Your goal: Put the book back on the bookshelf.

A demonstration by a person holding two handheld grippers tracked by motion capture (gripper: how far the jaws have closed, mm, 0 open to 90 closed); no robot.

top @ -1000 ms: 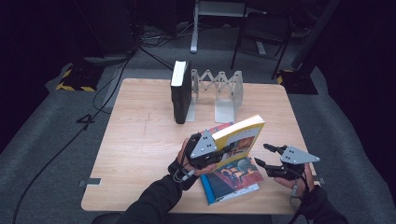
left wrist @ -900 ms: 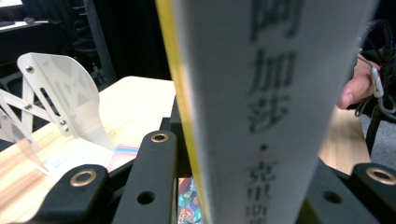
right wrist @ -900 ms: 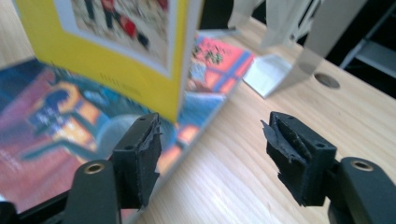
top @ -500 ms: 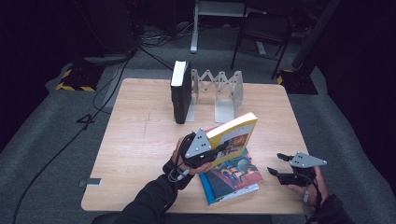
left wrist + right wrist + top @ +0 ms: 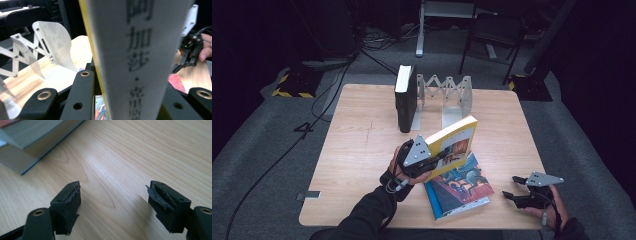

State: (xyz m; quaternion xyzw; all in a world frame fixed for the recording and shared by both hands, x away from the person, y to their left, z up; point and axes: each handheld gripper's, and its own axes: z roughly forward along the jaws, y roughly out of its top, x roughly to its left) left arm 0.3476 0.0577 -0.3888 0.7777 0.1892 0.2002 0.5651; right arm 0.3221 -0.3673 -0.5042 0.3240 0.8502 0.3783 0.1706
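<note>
right gripper (image 5: 511,187) lower, jaws opened wider, empty

Yellow book (image 5: 455,144) tilted, lifted above colourful book (image 5: 460,188).

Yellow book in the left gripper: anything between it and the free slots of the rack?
Nothing visible. The left gripper holds the yellow book above the table, and the stretch to the white rack is bare wood. The black book stands at the rack's left end, beside that path.
</note>
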